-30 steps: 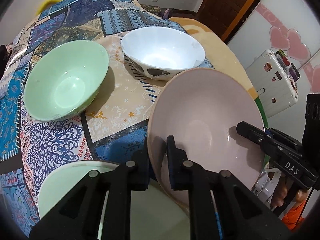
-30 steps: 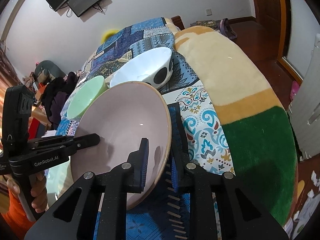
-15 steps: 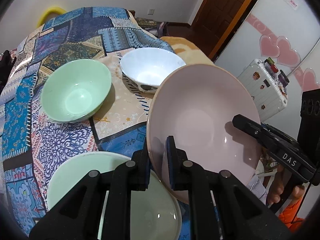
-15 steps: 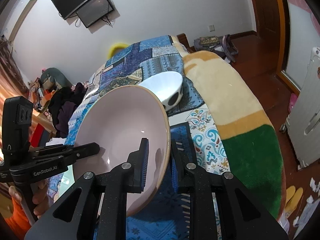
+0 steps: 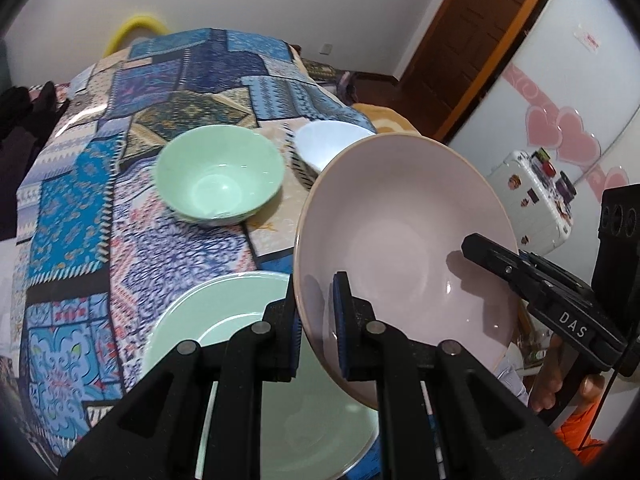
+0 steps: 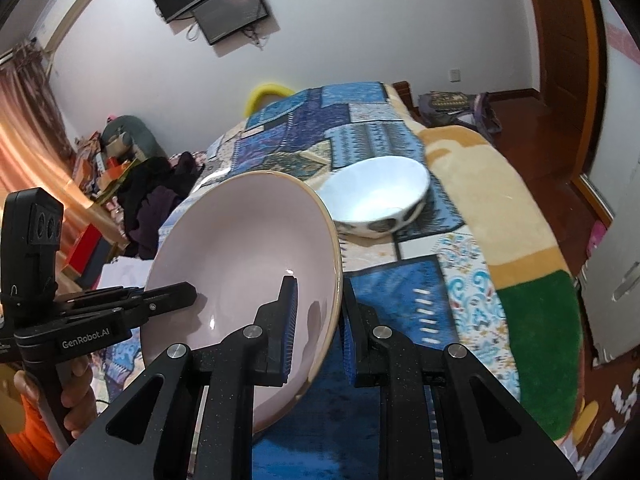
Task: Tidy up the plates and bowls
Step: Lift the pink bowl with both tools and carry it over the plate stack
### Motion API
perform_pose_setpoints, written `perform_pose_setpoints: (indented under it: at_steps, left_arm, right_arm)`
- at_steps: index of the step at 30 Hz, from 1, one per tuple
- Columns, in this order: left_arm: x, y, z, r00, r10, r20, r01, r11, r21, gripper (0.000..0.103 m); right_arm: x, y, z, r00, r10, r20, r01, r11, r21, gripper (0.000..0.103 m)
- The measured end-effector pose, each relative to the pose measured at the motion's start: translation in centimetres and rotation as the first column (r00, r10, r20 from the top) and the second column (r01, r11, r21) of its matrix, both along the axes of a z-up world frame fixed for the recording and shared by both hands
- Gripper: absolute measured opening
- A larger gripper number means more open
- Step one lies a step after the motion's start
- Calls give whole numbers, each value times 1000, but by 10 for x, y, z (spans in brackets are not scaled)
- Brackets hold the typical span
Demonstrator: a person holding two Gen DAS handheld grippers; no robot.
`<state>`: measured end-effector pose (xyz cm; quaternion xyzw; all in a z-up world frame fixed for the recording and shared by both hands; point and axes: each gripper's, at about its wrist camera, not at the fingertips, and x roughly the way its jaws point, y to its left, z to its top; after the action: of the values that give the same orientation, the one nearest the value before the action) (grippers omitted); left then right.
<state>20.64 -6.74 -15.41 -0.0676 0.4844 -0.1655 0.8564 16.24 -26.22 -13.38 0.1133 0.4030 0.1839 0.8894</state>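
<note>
A large pink plate [image 5: 404, 240] is held in the air between both grippers. My left gripper [image 5: 318, 320] is shut on its near-left rim. My right gripper [image 6: 318, 320] is shut on the opposite rim of the pink plate [image 6: 240, 272]. Below it a light green plate [image 5: 240, 344] lies on the patterned cloth, partly hidden by the left fingers. A green bowl [image 5: 219, 178] and a white bowl [image 5: 328, 148] with dark spots stand farther back; the white bowl [image 6: 376, 204] also shows in the right wrist view.
The dishes sit on a bed covered with a blue patchwork cloth [image 5: 80, 208] and a beige and green blanket [image 6: 500, 216]. A white case with stickers [image 5: 532, 200] stands on the right. Clothes [image 6: 160, 184] pile at the bed's left side.
Both grippers have lifted the pink plate higher and pulled back from the bowls. More of the green plate shows beneath it. The bowls have not moved.
</note>
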Motion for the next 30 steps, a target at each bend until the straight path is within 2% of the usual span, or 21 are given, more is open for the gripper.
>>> perform_pose_setpoints:
  at_steps: [8,14,30]
  left_arm:
    - [-31,49,10,996,84,29,-84,996,-2,13]
    - [-53,92,13,984,176,33,-175,984,-7,13]
    - [-111,181,-3,937,349,14,-349,937,21,13]
  right_arm:
    - [-6,42,3,996,89,13,-90,996,4,18]
    - [-8,78,-1,985,171,8,-171,985,23,18]
    - [-16,173,-8,928,373,-21,-373,928,-3,18]
